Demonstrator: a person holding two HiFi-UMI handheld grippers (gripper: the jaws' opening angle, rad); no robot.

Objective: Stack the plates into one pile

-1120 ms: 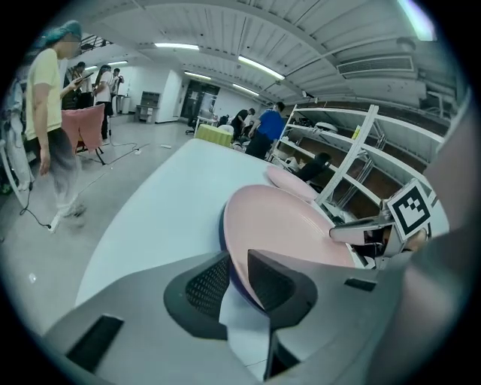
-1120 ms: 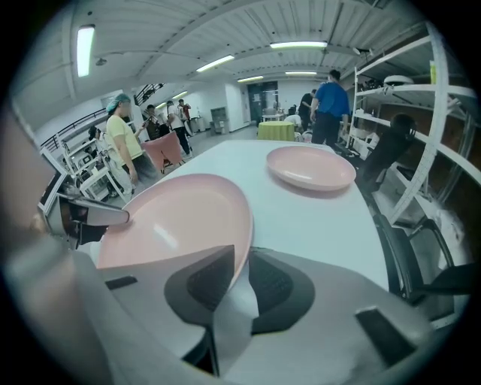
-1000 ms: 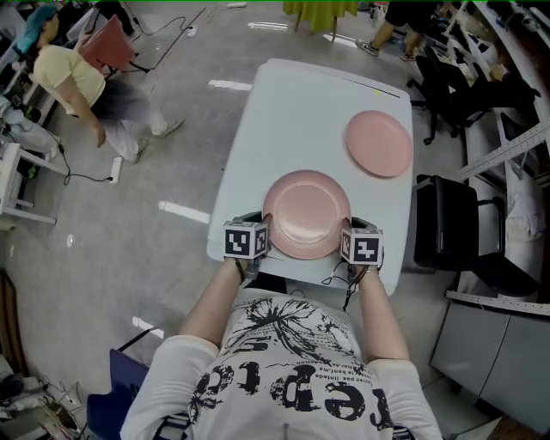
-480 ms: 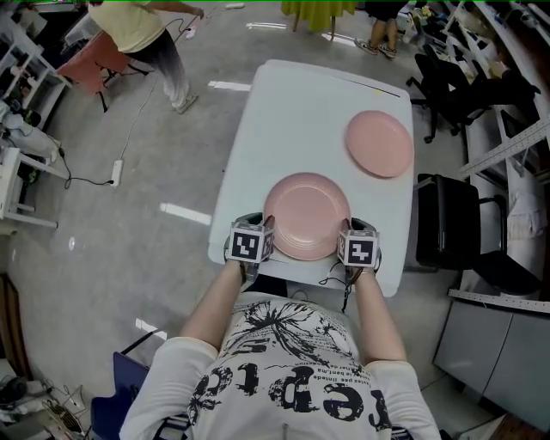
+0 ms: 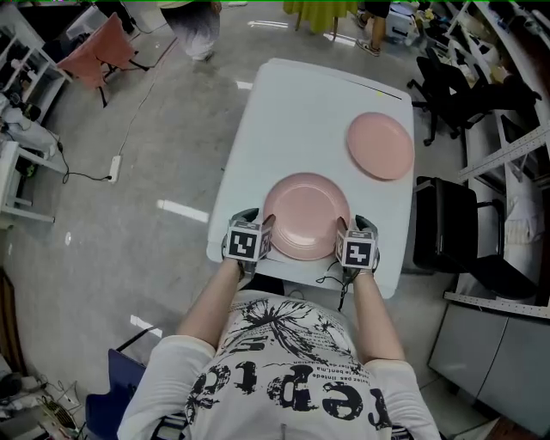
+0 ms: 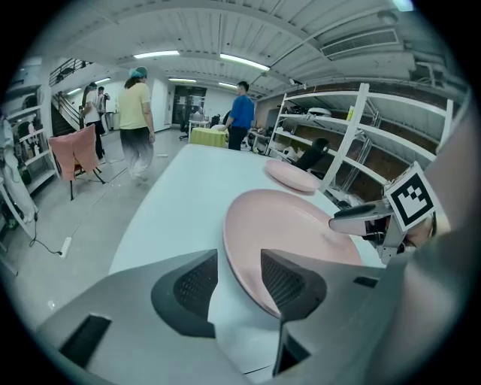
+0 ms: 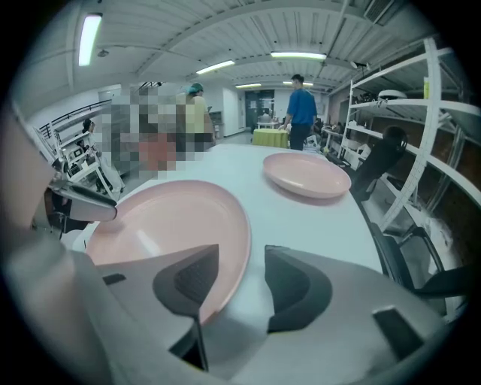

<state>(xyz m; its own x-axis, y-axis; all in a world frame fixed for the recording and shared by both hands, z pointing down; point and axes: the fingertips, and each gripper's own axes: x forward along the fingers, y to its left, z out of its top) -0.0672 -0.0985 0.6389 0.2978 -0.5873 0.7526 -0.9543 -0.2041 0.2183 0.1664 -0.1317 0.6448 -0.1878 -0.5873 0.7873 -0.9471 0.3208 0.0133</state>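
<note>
Bystander (image 5: 202, 24) farther (chair (image 5: 436, 90) near far plate (image 5: 379, 144))

Left gripper (image 6: 239, 256): at the table's (image 5: 258, 129) near edge, pointing forward and steeply down. Jaws apart, having just been opening; the plate's (image 5: 305, 215) left rim lies between them, pads clear of it. Marker cube (image 5: 247, 241) on top.

Right gripper (image 7: 242, 250): at the same edge, same downward tilt. Jaws apart, likewise just been opening; the plate's right rim lies between them, not pressed. Marker cube (image 5: 357, 249) on top.

Left forearm (image 5: 210, 305): bare, reaching forward from the body to its gripper.

Right forearm (image 5: 371, 314): bare, roughly parallel to the left.

The grippers stand level with each other, the plate between them.
</note>
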